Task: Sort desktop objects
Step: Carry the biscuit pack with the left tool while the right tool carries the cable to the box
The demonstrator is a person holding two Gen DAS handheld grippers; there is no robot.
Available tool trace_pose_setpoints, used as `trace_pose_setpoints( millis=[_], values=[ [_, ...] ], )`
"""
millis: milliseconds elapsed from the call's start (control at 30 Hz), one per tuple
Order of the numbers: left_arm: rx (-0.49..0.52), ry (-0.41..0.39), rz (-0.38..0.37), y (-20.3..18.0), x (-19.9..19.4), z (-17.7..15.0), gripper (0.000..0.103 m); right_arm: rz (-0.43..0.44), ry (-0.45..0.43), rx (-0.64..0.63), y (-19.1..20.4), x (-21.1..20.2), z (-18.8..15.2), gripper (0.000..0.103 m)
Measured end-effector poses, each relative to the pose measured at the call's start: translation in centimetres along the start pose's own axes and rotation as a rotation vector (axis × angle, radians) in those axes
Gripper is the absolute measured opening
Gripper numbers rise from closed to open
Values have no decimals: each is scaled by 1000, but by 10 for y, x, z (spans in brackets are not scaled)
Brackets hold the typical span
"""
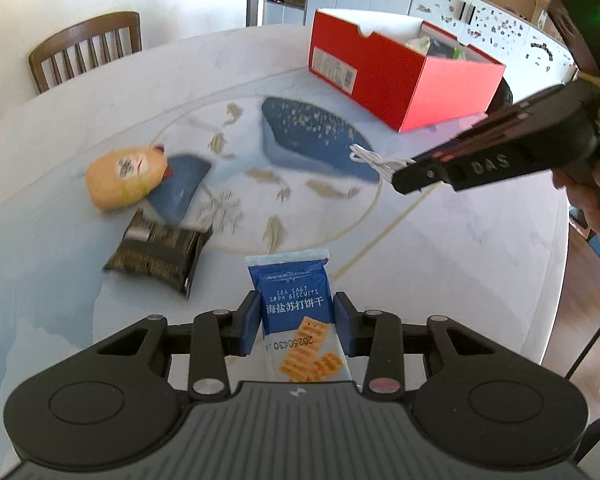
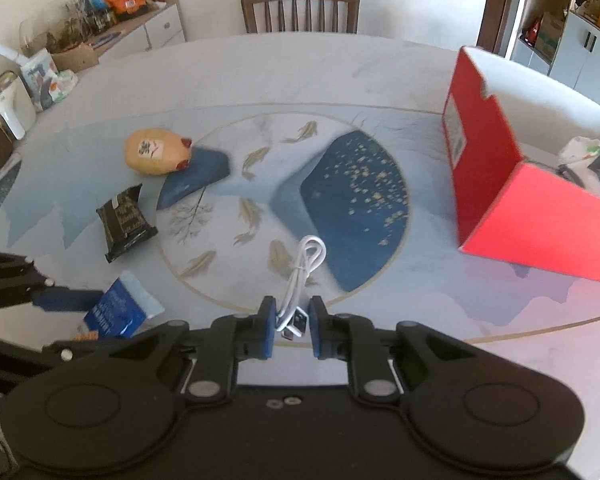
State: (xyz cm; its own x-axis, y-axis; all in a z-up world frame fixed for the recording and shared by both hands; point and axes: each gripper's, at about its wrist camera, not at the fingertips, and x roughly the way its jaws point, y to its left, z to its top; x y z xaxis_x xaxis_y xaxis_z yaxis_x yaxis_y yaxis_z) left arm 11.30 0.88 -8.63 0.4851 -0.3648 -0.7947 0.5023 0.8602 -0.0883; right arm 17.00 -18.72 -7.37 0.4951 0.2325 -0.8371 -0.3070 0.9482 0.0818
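Red box point(image 2: 540, 216) w/ wrapped bits inside; left claw point(image 1: 298, 326) clamps biscuit pack point(image 1: 294, 304), right claw point(image 2: 292, 326) clamps cable point(image 2: 300, 276).

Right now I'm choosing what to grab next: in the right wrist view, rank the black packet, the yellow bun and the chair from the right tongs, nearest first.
1. Black packet, left, nearest.
2. Yellow bun, left, behind it.
3. Chair, beyond the table.
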Motion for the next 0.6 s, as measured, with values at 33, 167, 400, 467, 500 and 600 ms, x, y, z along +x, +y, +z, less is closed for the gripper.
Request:
trace_pose_setpoints(
  millis=[33, 167, 400, 467, 500, 600],
  values=[
    [-2, -2, -1, -2, 1, 4, 37, 4, -4, 5, -5, -4, 0, 16],
    [-4, -17, -6, -12, 1, 23, 37, 26, -21, 10, -21, -17, 1, 16],
    [-4, -46, -32, -36, 6, 59, 38, 50, -54, 24, -52, -39, 3, 16],
    [1, -59, -36, -43, 9, 69, 38, 53, -67, 23, -61, -45, 5, 16],
    [8, -64, -34, -46, 11, 73, 38, 57, -72, 27, -65, -48, 5, 16],
    [8, -71, -36, -54, 17, 86, 38, 63, -83, 33, -80, -55, 8, 16]
  ],
)
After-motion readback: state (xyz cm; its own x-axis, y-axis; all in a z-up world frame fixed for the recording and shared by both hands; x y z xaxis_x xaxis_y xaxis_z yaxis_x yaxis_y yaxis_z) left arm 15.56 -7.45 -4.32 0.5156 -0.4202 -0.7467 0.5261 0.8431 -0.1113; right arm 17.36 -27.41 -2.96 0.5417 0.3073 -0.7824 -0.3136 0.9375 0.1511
